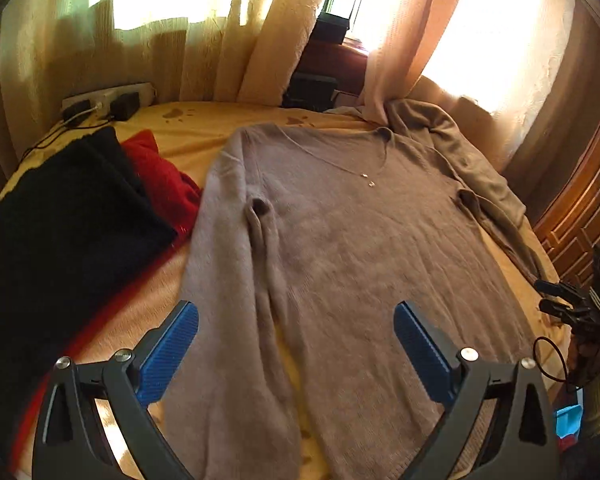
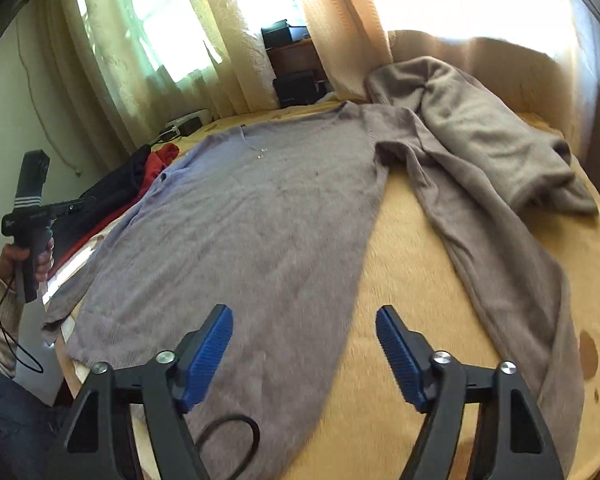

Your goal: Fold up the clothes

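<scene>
Sweater (image 1: 340, 240) lies flat on the bed (image 2: 400, 280); both grippers, left (image 1: 296, 344) and right (image 2: 304, 352), hover released over its near hem, bare bed right.

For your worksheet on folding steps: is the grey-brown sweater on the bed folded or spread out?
Spread out. The sweater lies flat on the bed, neckline away from the camera, both sleeves alongside the body, no fold across it.
</scene>
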Motion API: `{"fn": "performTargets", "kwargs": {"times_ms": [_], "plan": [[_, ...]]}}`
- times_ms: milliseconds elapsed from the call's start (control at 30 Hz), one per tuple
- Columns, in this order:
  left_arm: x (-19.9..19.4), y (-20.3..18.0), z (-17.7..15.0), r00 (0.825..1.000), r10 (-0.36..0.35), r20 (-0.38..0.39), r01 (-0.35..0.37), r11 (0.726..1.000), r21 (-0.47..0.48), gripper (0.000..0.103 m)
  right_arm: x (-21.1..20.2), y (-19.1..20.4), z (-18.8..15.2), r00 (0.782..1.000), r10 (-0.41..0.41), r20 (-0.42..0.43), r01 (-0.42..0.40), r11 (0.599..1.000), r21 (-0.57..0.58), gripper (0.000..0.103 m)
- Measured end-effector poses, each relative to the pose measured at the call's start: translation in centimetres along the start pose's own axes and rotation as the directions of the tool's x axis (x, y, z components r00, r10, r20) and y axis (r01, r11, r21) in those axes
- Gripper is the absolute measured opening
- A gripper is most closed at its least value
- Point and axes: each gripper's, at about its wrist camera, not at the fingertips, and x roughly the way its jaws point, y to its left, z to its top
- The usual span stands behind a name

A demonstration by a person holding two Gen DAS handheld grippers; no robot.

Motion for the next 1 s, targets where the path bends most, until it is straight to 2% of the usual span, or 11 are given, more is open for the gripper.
{"fn": "performTargets", "kwargs": {"times_ms": [67, 267, 367, 500, 633, 700, 767, 800, 867, 933, 1000], "plan": [[0.1, -1.5, -0.6, 0.999, -0.036, 0.013, 0.036, 0.999, -0.003, 0.1, -0.6, -0.5, -1.6, 1.0, 0.015, -0.009, -0.015, 0.999, 0.032, 0.05], [3.3, -7.6, -1.3, 0.988, -0.157, -0.015, 0.157, 0.984, 0.078, 0.1, -0.9, -0.4, -5.4, 0.998, 0.055, -0.033, -0.053, 0.996, 0.07, 0.046], [5.1, -9.6, -2.0, 0.982, -0.18, -0.052, 0.184, 0.978, 0.101, 0.1, -1.0, -0.2, -6.3, 0.998, 0.066, -0.024, -0.064, 0.994, 0.084, 0.043], [7.1, -9.5, -3.2, 0.982, -0.159, -0.103, 0.167, 0.983, 0.076, 0.1, -1.1, -0.3, -6.8, 0.992, 0.124, -0.005, -0.122, 0.986, 0.116, 0.043], [6.6, -9.2, -3.9, 0.983, -0.162, -0.09, 0.171, 0.98, 0.099, 0.1, -0.6, 0.0, -6.4, 0.988, 0.154, 0.009, -0.154, 0.98, 0.125, 0.042], [6.4, -9.3, -4.3, 0.984, -0.158, -0.087, 0.168, 0.977, 0.129, 0.1, -0.2, 0.2, -6.1, 0.991, 0.133, 0.001, -0.132, 0.984, 0.116, 0.031], [6.1, -9.5, -4.8, 0.986, -0.148, -0.08, 0.159, 0.977, 0.143, 0.1, -0.1, 0.1, -6.0, 0.994, 0.111, -0.013, -0.109, 0.988, 0.111, 0.014], [5.9, -9.6, -5.0, 0.987, -0.14, -0.081, 0.151, 0.977, 0.154, 0.1, -0.2, 0.0, -6.1, 0.993, 0.118, -0.021, -0.115, 0.986, 0.117, 0.01], [5.4, -10.0, -5.6, 0.99, -0.112, -0.091, 0.128, 0.973, 0.193, 0.1, -0.6, -0.4, -6.4, 0.99, 0.135, -0.037, -0.129, 0.983, 0.129, 0.008], [4.9, -10.6, -6.5, 0.992, -0.068, -0.102, 0.092, 0.964, 0.25, 0.1, -1.3, -0.7, -6.9, 0.993, 0.105, -0.055, -0.098, 0.988, 0.115, 0.007], [4.4, -11.4, -7.7, 0.994, 0.003, -0.113, 0.036, 0.938, 0.343, 0.1, -2.2, -1.1, -7.6, 0.994, 0.083, -0.072, -0.074, 0.99, 0.118, 0.007]]}}
